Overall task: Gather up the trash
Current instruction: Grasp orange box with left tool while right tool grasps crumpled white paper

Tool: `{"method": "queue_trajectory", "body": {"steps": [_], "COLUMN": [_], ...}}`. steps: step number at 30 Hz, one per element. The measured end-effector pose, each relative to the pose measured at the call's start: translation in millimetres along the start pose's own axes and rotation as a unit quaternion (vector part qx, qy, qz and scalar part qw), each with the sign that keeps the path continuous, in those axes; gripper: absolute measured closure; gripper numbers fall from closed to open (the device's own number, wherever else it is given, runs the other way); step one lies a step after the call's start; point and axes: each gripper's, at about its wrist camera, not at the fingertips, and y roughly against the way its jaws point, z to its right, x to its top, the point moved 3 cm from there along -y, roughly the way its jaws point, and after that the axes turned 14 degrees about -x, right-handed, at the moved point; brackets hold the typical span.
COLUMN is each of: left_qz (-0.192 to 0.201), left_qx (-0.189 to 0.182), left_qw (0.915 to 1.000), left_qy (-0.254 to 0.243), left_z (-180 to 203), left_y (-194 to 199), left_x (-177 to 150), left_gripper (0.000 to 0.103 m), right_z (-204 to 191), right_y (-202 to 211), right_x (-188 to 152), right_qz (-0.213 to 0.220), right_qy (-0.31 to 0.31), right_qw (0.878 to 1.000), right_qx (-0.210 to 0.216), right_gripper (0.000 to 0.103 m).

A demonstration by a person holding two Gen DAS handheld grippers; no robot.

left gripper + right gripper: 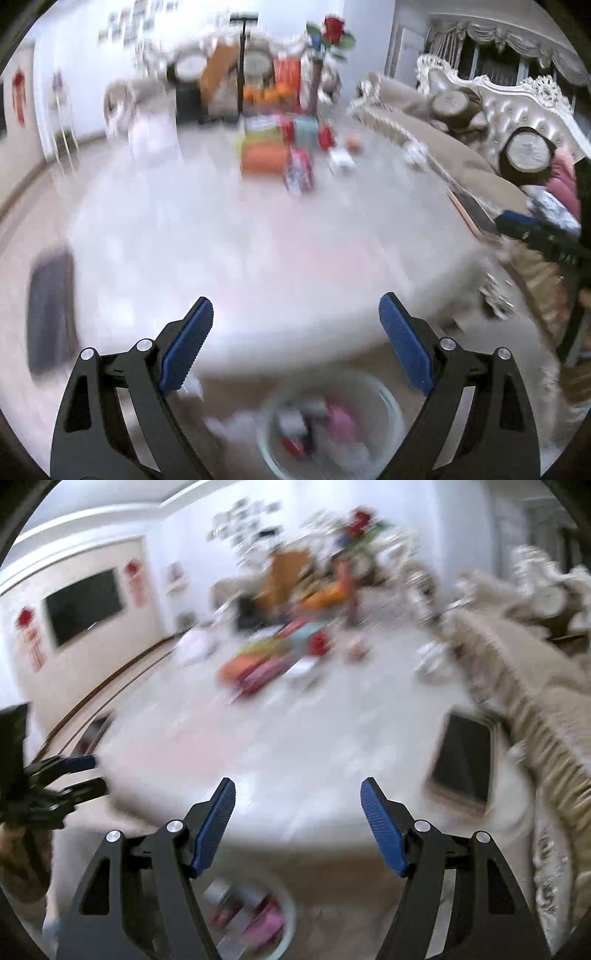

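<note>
Both views are motion-blurred. My left gripper (295,310) is open and empty above the near edge of a white round table (258,251). Below it on the floor stands a clear round trash bin (384,398) holding pink, red and white scraps. My right gripper (297,792) is open and empty over the same table (295,738), with the bin (288,912) below it. The left gripper shows at the left edge of the right wrist view (74,775). The right gripper shows at the right edge of the left wrist view (535,232).
Colourful packets and boxes (277,151) lie at the table's far side, with a red rose (332,29) behind. A dark flat tablet (461,760) lies on the table's right. An ornate beige sofa (517,110) runs along the right. A wall TV (81,605) is at left.
</note>
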Motion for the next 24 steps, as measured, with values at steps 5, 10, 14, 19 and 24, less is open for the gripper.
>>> {"method": "queue_trajectory", "body": {"steps": [5,10,14,19,24], "left_qz": [-0.006,-0.027,-0.061,-0.066,-0.085], "left_qx": [0.019,0.030,0.050,0.011,0.006], "left_qw": [0.9990,0.9984,0.9966,0.9959,0.9942], "left_qy": [0.040,0.039,0.021,0.062,0.066], "left_z": [-51.3,-75.2,-82.9,-98.3,-100.8], "left_y": [-62.7,-132.1,-174.4,-191.9,-207.8], "left_x": [79.6,140.4,161.3,167.6,163.1], "left_gripper": [0.014,0.014,0.014,0.014,0.014], "right_z": [40.6,66.3,86.6,98.2,101.2], "right_y": [-61.5,-118.5,-154.2,-191.7,-220.6], "right_x": [59.9,96.2,115.1,122.3,121.2], "right_qz": [0.006,-0.010,-0.036,-0.076,-0.112], "right_qy": [-0.022,-0.021,-0.023,-0.015,-0.025], "right_qw": [0.997,0.994,0.992,0.987,0.982], "right_qx": [-0.072,-0.108,-0.119,-0.140,-0.151], "right_gripper": [0.036,0.036,0.036,0.036,0.036]}}
